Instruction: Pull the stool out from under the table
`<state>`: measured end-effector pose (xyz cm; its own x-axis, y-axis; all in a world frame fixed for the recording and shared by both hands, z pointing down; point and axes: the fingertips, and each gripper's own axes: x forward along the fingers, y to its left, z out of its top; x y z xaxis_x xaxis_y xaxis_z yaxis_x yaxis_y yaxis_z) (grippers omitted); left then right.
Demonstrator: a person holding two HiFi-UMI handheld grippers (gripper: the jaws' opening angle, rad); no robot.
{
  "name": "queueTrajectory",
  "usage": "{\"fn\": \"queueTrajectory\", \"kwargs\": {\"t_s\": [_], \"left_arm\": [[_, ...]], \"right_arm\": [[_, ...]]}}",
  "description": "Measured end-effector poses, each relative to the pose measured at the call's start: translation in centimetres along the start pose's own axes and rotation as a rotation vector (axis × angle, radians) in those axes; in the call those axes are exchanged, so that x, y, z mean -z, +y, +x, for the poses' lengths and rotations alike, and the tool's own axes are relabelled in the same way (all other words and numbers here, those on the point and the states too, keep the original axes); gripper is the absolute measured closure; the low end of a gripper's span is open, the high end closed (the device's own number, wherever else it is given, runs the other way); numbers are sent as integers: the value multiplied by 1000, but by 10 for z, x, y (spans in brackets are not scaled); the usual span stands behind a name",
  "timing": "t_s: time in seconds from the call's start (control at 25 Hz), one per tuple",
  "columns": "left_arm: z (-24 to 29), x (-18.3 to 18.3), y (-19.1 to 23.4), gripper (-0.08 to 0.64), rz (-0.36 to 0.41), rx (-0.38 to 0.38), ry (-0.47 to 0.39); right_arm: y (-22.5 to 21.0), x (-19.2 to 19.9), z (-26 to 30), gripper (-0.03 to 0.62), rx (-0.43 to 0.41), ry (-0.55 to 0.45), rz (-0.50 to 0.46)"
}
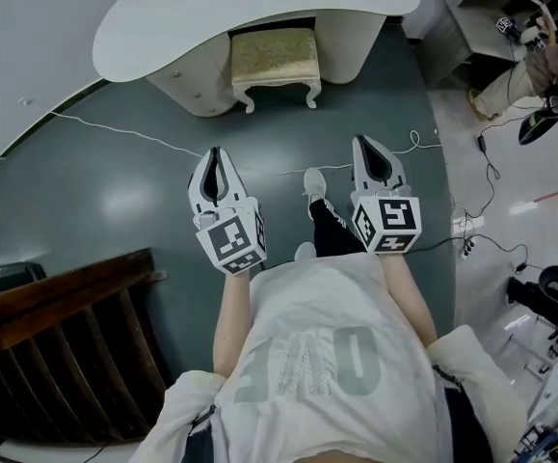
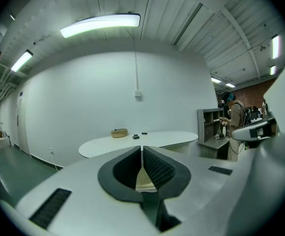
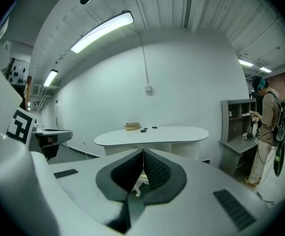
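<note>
A cream stool with a padded beige seat and curved white legs stands tucked partly under the white oval table at the top of the head view. My left gripper and right gripper hang side by side over the dark floor, well short of the stool. Both are shut with nothing between their jaws. In the left gripper view the table lies ahead, and a sliver of the stool seat shows through the shut left gripper. The right gripper also points at the table.
A dark wooden rail or bench stands at the lower left. A white cable runs across the floor. Shelving and another person are to the right. A small basket and small dark items rest on the table.
</note>
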<state>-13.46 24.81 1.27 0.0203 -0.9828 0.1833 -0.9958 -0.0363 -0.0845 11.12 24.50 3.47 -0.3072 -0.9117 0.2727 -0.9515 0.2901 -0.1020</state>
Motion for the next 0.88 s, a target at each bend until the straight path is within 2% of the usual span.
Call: {"fn": "queueTrajectory", "kwargs": {"t_s": [0.44,0.68,0.76,0.88], "left_arm": [[168,-43,-15,523,21,-14,-22],[213,-54,-11,525,22,-38,-20],[219,-54,-8,525,20,-39,-10],[231,-51,-2,523,0,-21,4]], "right_arm": [[-65,-51,157,561,-37,-8,-14],[-69,-64,211,561,-106,5,-74],[-64,-66,223,561,-128,18,-59],[-57,-61,238,561,-167,63,45]]}}
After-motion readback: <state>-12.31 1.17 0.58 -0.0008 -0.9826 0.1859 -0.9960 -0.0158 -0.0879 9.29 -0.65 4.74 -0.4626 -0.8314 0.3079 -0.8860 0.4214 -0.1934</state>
